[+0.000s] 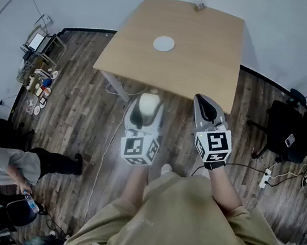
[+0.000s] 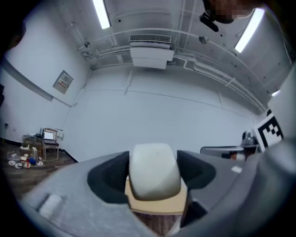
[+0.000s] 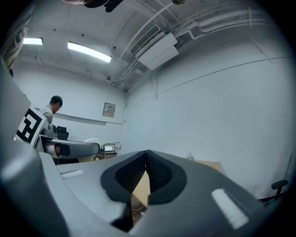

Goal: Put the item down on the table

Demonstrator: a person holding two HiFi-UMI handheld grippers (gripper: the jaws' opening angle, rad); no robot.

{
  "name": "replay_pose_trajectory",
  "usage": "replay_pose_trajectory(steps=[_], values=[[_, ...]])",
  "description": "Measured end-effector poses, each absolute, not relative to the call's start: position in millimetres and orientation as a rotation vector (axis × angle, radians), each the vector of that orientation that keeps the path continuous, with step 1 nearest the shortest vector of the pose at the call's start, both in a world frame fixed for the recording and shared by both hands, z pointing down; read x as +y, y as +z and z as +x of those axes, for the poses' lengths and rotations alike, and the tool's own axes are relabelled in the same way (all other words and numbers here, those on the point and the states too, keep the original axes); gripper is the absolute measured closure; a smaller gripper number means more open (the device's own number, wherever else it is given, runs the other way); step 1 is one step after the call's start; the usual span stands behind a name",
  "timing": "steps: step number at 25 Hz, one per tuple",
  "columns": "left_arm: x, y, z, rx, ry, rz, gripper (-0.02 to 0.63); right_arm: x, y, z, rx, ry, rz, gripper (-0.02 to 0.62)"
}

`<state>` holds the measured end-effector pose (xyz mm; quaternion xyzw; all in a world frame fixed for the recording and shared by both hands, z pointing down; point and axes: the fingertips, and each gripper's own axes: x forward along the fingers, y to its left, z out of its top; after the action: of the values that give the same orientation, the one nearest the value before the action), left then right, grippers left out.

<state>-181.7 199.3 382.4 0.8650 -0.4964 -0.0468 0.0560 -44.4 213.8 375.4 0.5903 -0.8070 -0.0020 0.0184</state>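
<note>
Left gripper view: my left gripper (image 1: 147,110) has its jaws wide apart, clamped on an off-white rounded item (image 2: 154,170), black pads pressed against both its sides. Item sits upright between them, tan tabletop showing just under and behind it. Right gripper view: my right gripper (image 3: 147,166) has its jaws together, pads touching, nothing between them.

Head view: both grippers are out in front of me side by side, left one with the item, right one just beside it. The held item is in the air at the near edge of the wooden table (image 1: 205,47), not resting on it. Dark plank floor (image 1: 87,109) is under the grippers.

On the table, a white round disc (image 1: 163,43) lies around the middle, well apart from the item. A small thing (image 1: 199,6) sits at the far edge, too small to tell. Off to the left, a crouching person (image 1: 4,162) is on the floor. On the right, a black chair (image 1: 284,130) and a white power strip (image 1: 265,178).
</note>
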Motion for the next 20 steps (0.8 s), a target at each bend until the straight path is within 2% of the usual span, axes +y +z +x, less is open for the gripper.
replay_pose_trajectory(steps=[12,20], values=[[185,399,-229,-1.467,-0.156,2.603,0.284,195,400,-106,-2.48,0.053,1.812,0.588],[141,403,-231,-1.581,-0.167,2.549,0.284,134,416,-91,-2.521,0.144,1.789,0.588]])
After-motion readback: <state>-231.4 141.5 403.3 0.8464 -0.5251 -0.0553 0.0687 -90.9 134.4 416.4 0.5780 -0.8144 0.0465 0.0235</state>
